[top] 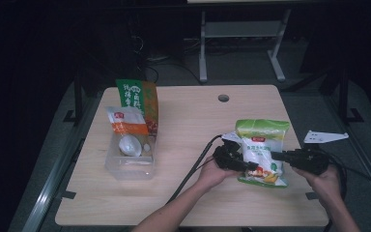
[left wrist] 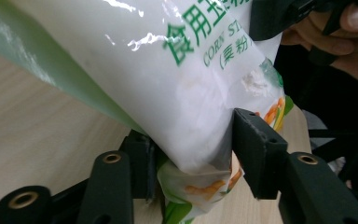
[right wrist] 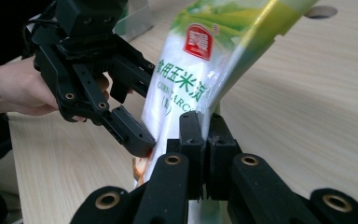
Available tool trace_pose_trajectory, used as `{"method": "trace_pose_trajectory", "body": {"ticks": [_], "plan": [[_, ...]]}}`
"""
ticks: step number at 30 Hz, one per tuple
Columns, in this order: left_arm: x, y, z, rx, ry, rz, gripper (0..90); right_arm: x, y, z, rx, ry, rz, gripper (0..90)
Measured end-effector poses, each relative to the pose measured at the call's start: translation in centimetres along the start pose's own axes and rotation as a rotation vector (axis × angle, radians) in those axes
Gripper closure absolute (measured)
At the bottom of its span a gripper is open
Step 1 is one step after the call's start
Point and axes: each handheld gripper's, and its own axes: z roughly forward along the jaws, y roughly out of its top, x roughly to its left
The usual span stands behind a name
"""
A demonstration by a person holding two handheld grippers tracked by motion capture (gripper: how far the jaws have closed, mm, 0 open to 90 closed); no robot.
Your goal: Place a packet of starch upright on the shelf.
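Two tools grip the starch bag (top: 262, 151): right tool (right wrist: 205, 140) pinches its edge; the left tool (left wrist: 191, 154) straddles its bottom, as the gripper views reveal.

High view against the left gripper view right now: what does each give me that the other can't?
High view alone: the clear plastic tub holding a white scoop, and the green and orange pouch behind it. Left gripper view alone: the left gripper with its jaws around the bag's lower corner. Both: the white and green cornstarch bag and the light wooden table.
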Motion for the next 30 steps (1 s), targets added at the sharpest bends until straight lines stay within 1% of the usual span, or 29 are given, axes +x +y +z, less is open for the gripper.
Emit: {"method": "trace_pose_trajectory", "body": {"ticks": [1,3,7,8,9,10,11,12,14,15,16,17,18,19,20,21,22,23,24,25,26,27,28,30], "plan": [[-0.1,0.0,-0.3,-0.010,0.005,0.008,54.4,0.0,0.0,0.0,0.000,0.000,0.000,87.6],[-0.5,-0.2,-0.9,-0.028,0.022,0.023,56.4,0.6,0.5,0.0,-0.001,-0.004,-0.019,87.6],[-1.0,-0.5,-2.3,-0.029,0.053,0.061,58.3,2.2,1.6,0.4,0.012,-0.017,-0.052,87.5],[-1.1,-0.6,-2.7,-0.035,0.062,0.064,58.6,2.6,1.8,0.6,0.016,-0.015,-0.061,87.5],[-1.2,-1.0,-3.7,-0.032,0.073,0.073,59.0,3.3,2.2,1.1,0.021,-0.010,-0.074,87.5],[-1.3,-1.2,-4.2,-0.039,0.083,0.072,59.1,3.7,2.4,1.4,0.023,-0.006,-0.080,87.5],[-1.3,-1.2,-4.2,-0.039,0.083,0.072,59.1,4.0,2.6,1.7,0.016,-0.004,-0.094,87.4],[-1.3,-1.4,-4.8,-0.042,0.093,0.077,59.1,4.0,2.6,1.7,0.016,-0.004,-0.094,87.4],[-1.3,-1.7,-5.9,-0.042,0.115,0.085,59.2,4.7,3.0,2.4,0.012,0.009,-0.105,87.3],[-1.4,-2.2,-7.0,-0.038,0.149,0.100,59.6,5.3,3.3,3.2,0.005,0.024,-0.114,87.2],[-1.4,-2.2,-7.0,-0.038,0.149,0.100,59.8,5.3,3.3,3.2,0.005,0.024,-0.114,87.2],[-1.4,-2.4,-7.5,-0.034,0.167,0.108,60.0,5.8,3.6,4.2,0.004,0.037,-0.127,87.0],[-1.3,-2.6,-8.0,-0.028,0.183,0.114,60.0,5.8,3.6,4.2,0.004,0.037,-0.127,87.0],[-1.3,-2.9,-8.5,-0.022,0.198,0.119,60.0,6.1,3.7,4.8,0.003,0.046,-0.133,86.9],[-1.2,-3.4,-9.2,0.002,0.239,0.133,60.2,6.4,3.8,6.0,0.018,0.058,-0.144,86.1],[-1.0,-3.7,-9.6,0.015,0.259,0.148,60.3,6.6,3.8,6.6,0.031,0.060,-0.153,85.6],[-1.0,-3.7,-9.6,0.015,0.259,0.148,60.6,6.6,3.8,6.6,0.031,0.060,-0.153,85.6],[-0.9,-4.2,-10.0,0.029,0.280,0.151,60.8,7.0,3.7,7.8,0.058,0.061,-0.166,84.6],[-0.9,-4.2,-10.0,0.029,0.280,0.151,61.0,7.0,3.7,7.8,0.058,0.061,-0.166,84.6],[-0.8,-4.5,-10.3,0.041,0.299,0.165,61.5,7.2,3.5,8.6,0.080,0.067,-0.171,81.2],[-0.8,-4.5,-10.3,0.041,0.299,0.165,62.0,7.2,3.5,8.6,0.080,0.067,-0.171,81.2],[-0.9,-4.6,-10.4,0.049,0.311,0.177,62.0,7.3,3.5,9.1,0.098,0.072,-0.174,78.5],[-0.9,-4.7,-10.4,0.065,0.315,0.194,62.4,7.3,3.5,9.5,0.117,0.072,-0.177,77.5],[-1.1,-4.9,-10.3,0.063,0.323,0.200,62.8,7.5,3.4,10.1,0.145,0.066,-0.191,76.9]]}}
